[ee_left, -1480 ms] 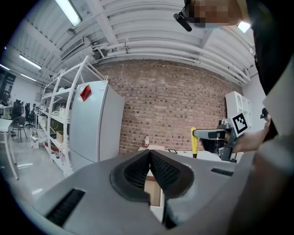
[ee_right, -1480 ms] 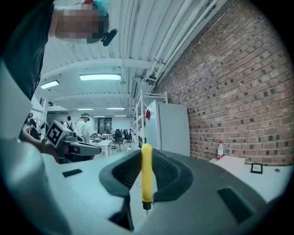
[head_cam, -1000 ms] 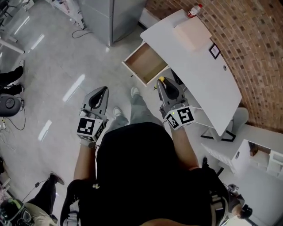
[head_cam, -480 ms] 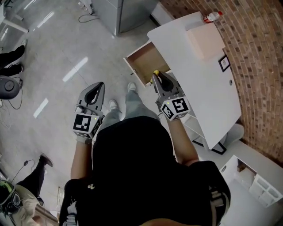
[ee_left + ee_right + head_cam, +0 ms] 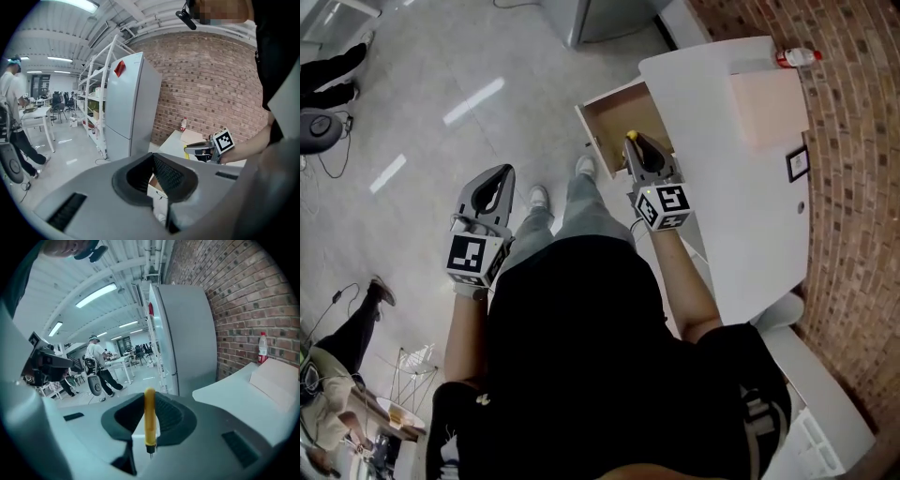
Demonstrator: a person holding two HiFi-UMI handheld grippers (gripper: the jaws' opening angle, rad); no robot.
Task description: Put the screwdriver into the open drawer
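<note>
A yellow-handled screwdriver (image 5: 631, 137) stands between the jaws of my right gripper (image 5: 637, 146), which is shut on it. In the right gripper view the screwdriver (image 5: 149, 420) points its handle forward, away from the camera. The right gripper hovers over the near corner of the open wooden drawer (image 5: 612, 112), which is pulled out of the white desk (image 5: 741, 187). My left gripper (image 5: 500, 176) is shut and holds nothing, out over the floor to the left. In the left gripper view the jaws (image 5: 154, 159) meet, and the right gripper (image 5: 199, 149) shows beyond them.
A grey refrigerator (image 5: 605, 17) stands behind the drawer. On the desk lie a flat box (image 5: 766, 101), a bottle (image 5: 797, 57) and a small frame (image 5: 797, 164). A brick wall (image 5: 862, 141) runs on the right. My shoes (image 5: 586, 167) are under the drawer. Another person (image 5: 342, 61) stands far left.
My right gripper has carried the screwdriver forward, from short of the drawer to over its near corner. The left gripper has stayed shut and about level.
</note>
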